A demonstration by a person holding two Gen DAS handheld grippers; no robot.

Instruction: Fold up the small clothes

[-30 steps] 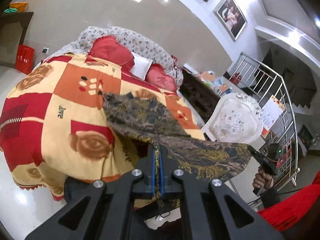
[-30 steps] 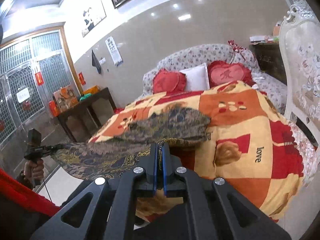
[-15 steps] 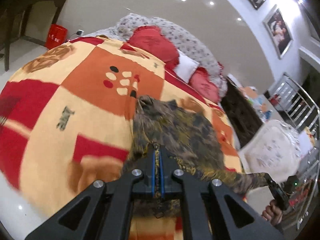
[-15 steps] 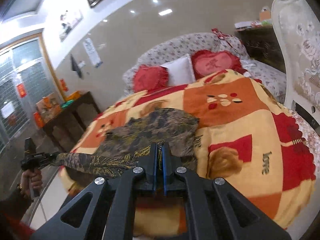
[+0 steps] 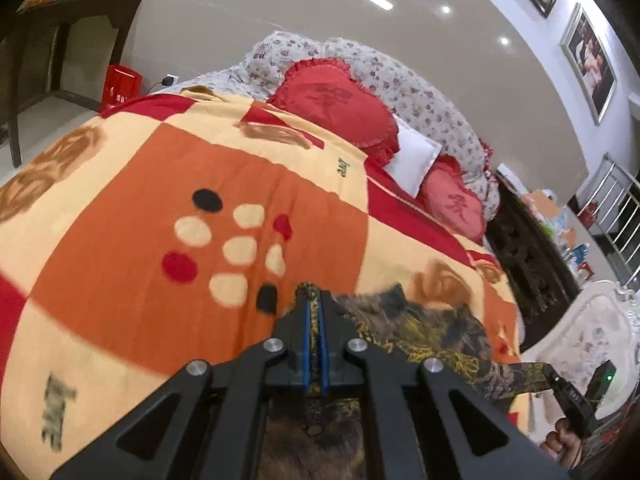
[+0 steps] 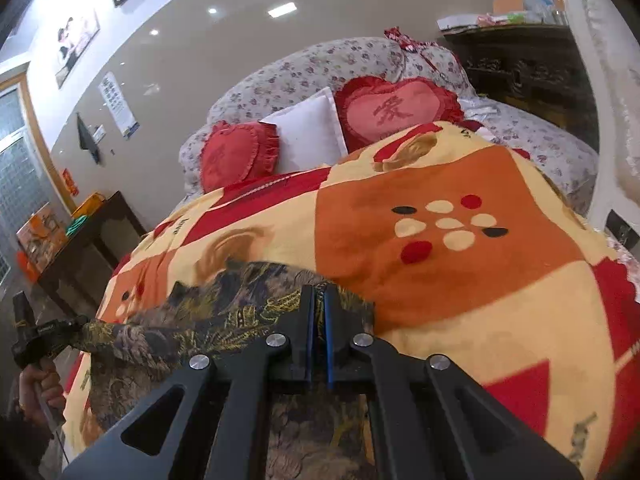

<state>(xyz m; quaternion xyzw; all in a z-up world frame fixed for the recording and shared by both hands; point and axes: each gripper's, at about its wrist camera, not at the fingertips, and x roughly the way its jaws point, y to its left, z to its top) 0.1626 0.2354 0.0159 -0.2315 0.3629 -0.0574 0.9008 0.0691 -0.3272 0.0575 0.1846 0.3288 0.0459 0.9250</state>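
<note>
A dark garment with a gold and brown pattern is stretched between both grippers, low over the orange, red and cream blanket. My left gripper is shut on one corner of it, cloth pinched between the blue pads. In the right wrist view my right gripper is shut on the other corner of the garment. Each view shows the other gripper at the far end of the cloth: the right gripper held by a hand, and the left gripper at the left edge.
Two red heart cushions and a white pillow lie at the head of the bed. A dark side table stands on the left, a dark cabinet and a white ornate chair on the right.
Both grippers have carried the stretched garment forward over the bed and down towards the blanket. The trailing end that lay far up the bed is now close in front of the fingers.
</note>
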